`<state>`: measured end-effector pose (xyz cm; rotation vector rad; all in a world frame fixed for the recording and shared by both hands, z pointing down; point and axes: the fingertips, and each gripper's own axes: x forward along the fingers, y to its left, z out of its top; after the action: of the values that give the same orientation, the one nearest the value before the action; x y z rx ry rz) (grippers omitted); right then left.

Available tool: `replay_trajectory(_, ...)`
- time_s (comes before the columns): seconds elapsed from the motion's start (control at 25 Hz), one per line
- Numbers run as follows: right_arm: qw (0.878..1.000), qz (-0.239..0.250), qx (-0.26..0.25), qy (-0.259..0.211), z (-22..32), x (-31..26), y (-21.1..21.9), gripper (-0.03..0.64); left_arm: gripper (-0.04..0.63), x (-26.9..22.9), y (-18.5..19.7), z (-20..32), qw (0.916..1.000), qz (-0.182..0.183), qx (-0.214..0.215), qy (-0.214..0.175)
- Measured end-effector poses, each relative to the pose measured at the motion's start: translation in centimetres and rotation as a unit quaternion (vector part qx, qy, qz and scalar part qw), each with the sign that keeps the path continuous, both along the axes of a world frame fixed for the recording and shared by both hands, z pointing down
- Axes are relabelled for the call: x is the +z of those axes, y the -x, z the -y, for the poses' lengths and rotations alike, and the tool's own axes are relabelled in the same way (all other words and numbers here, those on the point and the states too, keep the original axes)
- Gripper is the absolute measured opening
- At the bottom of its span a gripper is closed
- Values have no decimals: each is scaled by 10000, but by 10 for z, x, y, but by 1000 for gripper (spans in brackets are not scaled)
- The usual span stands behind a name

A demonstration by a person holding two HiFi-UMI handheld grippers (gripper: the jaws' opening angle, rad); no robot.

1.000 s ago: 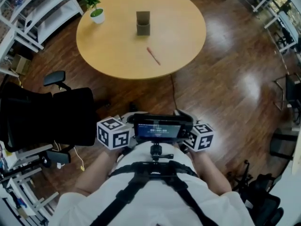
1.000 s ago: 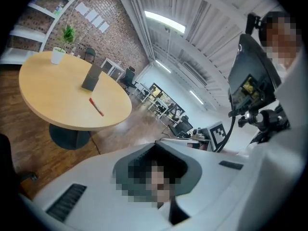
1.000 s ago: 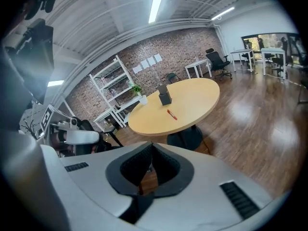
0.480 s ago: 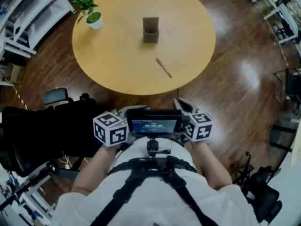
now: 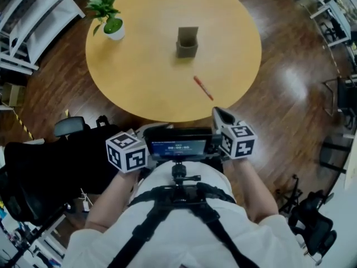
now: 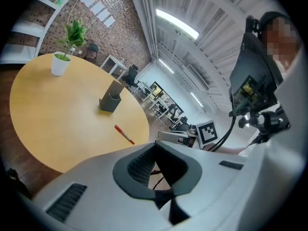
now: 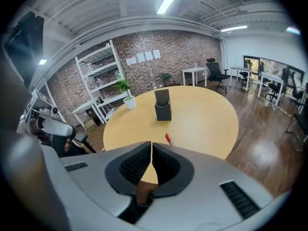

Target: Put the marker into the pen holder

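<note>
A red marker [image 5: 203, 87] lies on the round wooden table [image 5: 139, 71], near its front right edge. The grey pen holder [image 5: 187, 42] stands upright further in, near the table's middle. Both grippers are held close to the person's body, short of the table. My left gripper [image 6: 155, 144] is shut and empty; its marker cube [image 5: 127, 152] shows in the head view. My right gripper [image 5: 219, 115] points down toward the marker [image 7: 169, 139], and the holder [image 7: 162, 105] stands beyond it. Its jaws have just been opening and stand a narrow slit apart with nothing between them.
A potted plant [image 5: 111, 24] stands at the table's far left. A black office chair [image 5: 56, 155] is at the person's left, with white shelving [image 5: 28, 15] beyond it. A small screen [image 5: 178, 147] sits at chest level between the grippers. Wooden floor surrounds the table.
The person has stepped toward the table, so table, holder and marker sit nearer in the head view. Both grippers came forward, and the right one's fingers now reach out toward the table edge.
</note>
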<state>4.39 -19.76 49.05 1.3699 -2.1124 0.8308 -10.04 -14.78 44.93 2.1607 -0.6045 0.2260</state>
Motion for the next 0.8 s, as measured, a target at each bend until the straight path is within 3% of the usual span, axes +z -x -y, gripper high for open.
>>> replay_trajectory(0.28, 9965, -650, -503, 178, 35, 30, -5, 48, -6, 1, -10, 11, 9999, -24, 123, -2)
replay_trajectory(0.44, 9895, -1018, -969, 327, 66, 56, 1, 77, -6, -3, 1, 24, 9997, -12, -228, 8)
replay_trajectory(0.64, 9741, -1460, -1661, 465, 106, 80, 13, 84, -6, -2, 8, 30, 9986, 146, -509, -49)
replay_trajectory(0.8, 9501, -1902, -2341, 800, 125, 108, 23, 84, -6, -4, 12, 31, 9971, 238, -716, -26)
